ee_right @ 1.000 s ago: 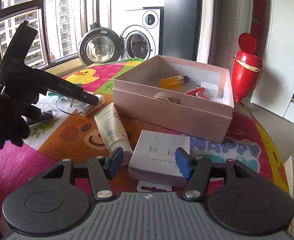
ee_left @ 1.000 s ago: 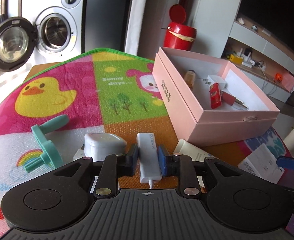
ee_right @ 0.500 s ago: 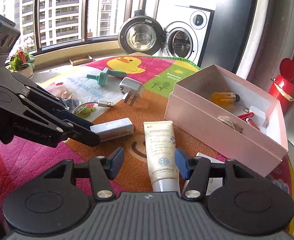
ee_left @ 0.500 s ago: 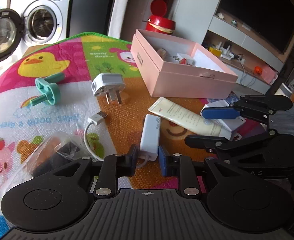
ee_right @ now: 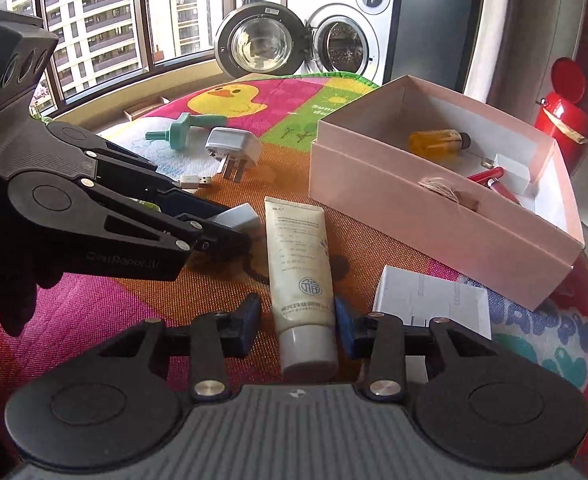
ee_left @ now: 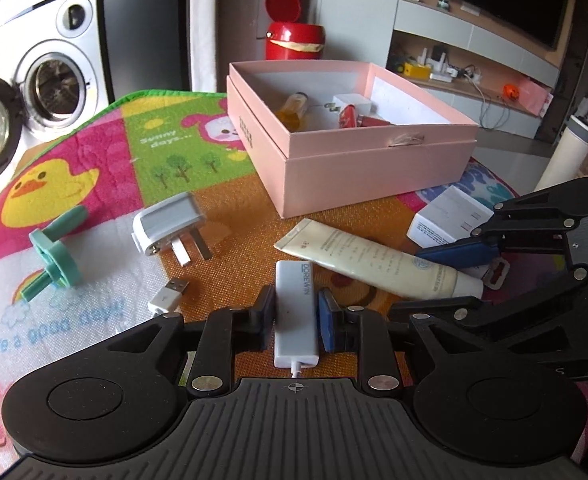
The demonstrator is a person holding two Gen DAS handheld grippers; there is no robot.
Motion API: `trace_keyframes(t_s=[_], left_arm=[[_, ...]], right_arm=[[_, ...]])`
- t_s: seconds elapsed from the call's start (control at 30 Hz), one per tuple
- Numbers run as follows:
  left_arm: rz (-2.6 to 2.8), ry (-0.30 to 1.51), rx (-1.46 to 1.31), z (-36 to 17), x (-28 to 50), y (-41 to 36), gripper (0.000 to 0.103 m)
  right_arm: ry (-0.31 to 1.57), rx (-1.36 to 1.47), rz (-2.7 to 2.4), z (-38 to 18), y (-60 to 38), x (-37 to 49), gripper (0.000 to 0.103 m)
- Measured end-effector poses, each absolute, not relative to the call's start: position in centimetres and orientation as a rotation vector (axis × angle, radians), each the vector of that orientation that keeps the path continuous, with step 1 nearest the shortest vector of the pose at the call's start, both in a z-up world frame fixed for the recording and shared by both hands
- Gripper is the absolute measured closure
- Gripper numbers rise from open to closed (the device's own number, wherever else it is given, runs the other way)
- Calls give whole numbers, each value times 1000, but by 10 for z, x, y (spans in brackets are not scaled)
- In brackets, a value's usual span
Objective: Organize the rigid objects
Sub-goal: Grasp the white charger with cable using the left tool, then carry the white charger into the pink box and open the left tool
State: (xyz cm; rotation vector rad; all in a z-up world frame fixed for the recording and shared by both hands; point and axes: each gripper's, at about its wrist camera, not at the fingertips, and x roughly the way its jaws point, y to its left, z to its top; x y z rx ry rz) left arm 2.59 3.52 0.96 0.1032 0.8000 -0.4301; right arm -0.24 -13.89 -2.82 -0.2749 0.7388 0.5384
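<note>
My left gripper [ee_left: 297,311] is shut on a white DOREWIN adapter [ee_left: 295,300] with its cable trailing back, held low over the play mat [ee_left: 106,152]. In the right wrist view the left gripper [ee_right: 234,236] reaches in from the left with the adapter [ee_right: 241,215] at its tips. A cream tube [ee_right: 299,264] lies on the mat between the fingers of my right gripper [ee_right: 297,318]. Its jaws are closing, and a gap still shows beside the left pad. The pink box [ee_left: 373,168] stands open behind, holding an amber bottle [ee_right: 437,142], a white charger and red items.
A grey plug [ee_left: 170,224], a teal plastic piece [ee_left: 54,256] and a loose USB plug [ee_left: 170,294] lie left on the mat. A small white box [ee_right: 429,300] sits right of the tube. A red bin [ee_right: 563,112] and a washing machine [ee_right: 333,40] stand beyond the table.
The right gripper shifted left from the small white box to straddle the tube, and its jaws narrowed. The left gripper moved over the mat, still holding the adapter.
</note>
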Motion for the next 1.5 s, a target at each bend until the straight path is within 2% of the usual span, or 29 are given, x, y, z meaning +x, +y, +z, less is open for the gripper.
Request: trace_keyframes(t_s=[0.13, 0.23, 0.43, 0.53, 0.63, 0.7, 0.8, 0.9, 1.03, 1.27, 1.43, 1.47, 1.5], left_arm=[[-420, 780, 42, 6, 20, 43, 77], [-430, 740, 94, 4, 13, 40, 77], [-467, 727, 60, 12, -21, 45, 78], [-502, 651, 56, 36, -41, 45, 79], [-546, 513, 36, 86, -48, 46, 79], [-541, 387, 41, 127, -48, 47, 79], [-504, 251, 51, 181, -31, 47, 79], [-493, 234, -11, 209, 1, 49, 79], [-495, 292, -53, 197, 28, 47, 79], [-529, 484, -86, 134, 72, 33, 79], [-564, 468, -118, 131, 94, 18, 78], [-566, 451, -143, 134, 101, 14, 78], [-560, 451, -158, 137, 110, 9, 78]], right_arm=[[723, -262, 533, -29, -132, 7, 64], [729, -295, 527, -27, -125, 3, 66], [681, -361, 535, -7, -142, -43, 66], [614, -334, 537, 22, -158, -63, 66], [454, -312, 516, 74, -171, -80, 67], [369, -291, 494, 112, -178, -79, 102], [257, -238, 440, 163, -190, -62, 102], [270, -168, 440, 191, -200, -33, 102], [336, -177, 446, 174, -203, -12, 102], [522, -187, 389, 101, -204, 26, 102], [551, -184, 390, 75, -215, 14, 101], [554, -189, 388, 72, -215, 10, 98], [562, -196, 384, 68, -216, 8, 91]])
